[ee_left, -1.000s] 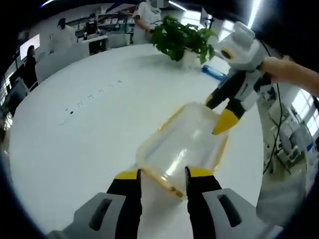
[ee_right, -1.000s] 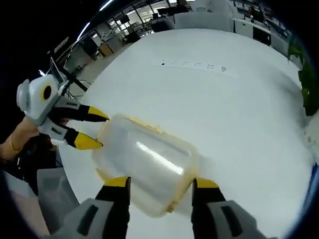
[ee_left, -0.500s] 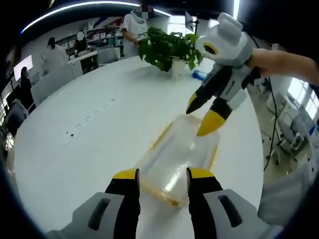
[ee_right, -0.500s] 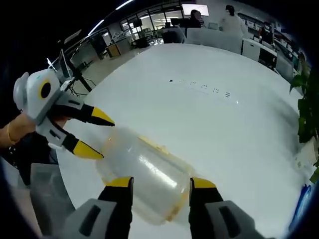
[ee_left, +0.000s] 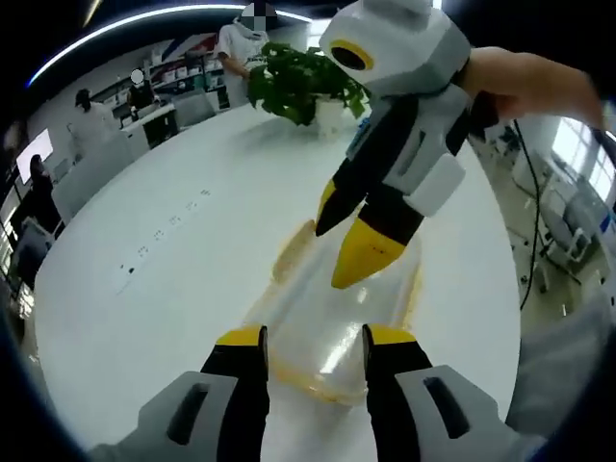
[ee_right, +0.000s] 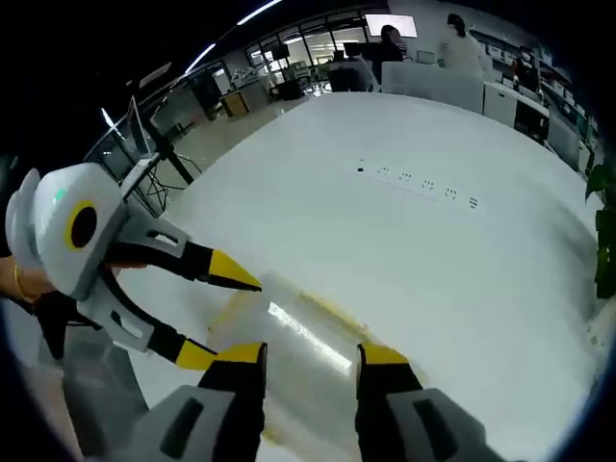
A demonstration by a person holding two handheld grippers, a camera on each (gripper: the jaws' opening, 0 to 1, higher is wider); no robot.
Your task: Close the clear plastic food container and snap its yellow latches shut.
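Both open grippers, left (ee_left: pixel 313 337) and right (ee_right: pixel 300 354), flank the container (ee_left: pixel 332 322); press evenly on its yellow latches (ee_left: pixel 289 255).

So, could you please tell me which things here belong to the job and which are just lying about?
Job:
container
left gripper
right gripper

Lying about:
plant
markings on table
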